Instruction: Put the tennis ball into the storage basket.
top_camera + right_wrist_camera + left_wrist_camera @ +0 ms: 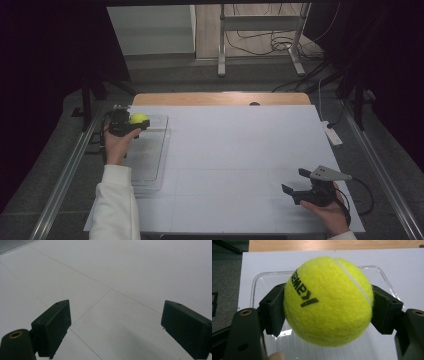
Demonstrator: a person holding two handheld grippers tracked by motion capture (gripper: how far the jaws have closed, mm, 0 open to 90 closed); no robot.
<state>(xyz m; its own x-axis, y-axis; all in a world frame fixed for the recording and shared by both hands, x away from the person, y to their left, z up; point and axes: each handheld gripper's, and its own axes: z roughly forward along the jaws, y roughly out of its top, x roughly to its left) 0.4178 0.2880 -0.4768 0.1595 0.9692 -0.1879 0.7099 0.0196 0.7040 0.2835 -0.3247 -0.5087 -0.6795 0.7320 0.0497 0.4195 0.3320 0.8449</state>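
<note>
A clear tray (150, 165) lies along the left edge of the white counter (235, 150), and the rest of the sheet is bare out to the right tongs (295, 182). Nothing stands between the two hands. Beyond the far edge, cables trail across the floor by a metal stand (260, 40), and a white power strip (332, 134) lies off the right side.

The left hand (117, 145) reaches in from the near left, its sleeve (115, 205) white, and holds the left tongs (139, 120) over the far end of the tray. These tongs pinch a yellow ball (139, 118), one pad on each side. The right hand (330, 212) rests at the near right corner, its tongs spread wide and pointing left and far, low over the bare counter.

The ball is round, so it has no long axis. In the left gripper view, its black lettering (303, 288) faces the camera upside down, and the white seam (352, 280) runs slanted across its upper right.
</note>
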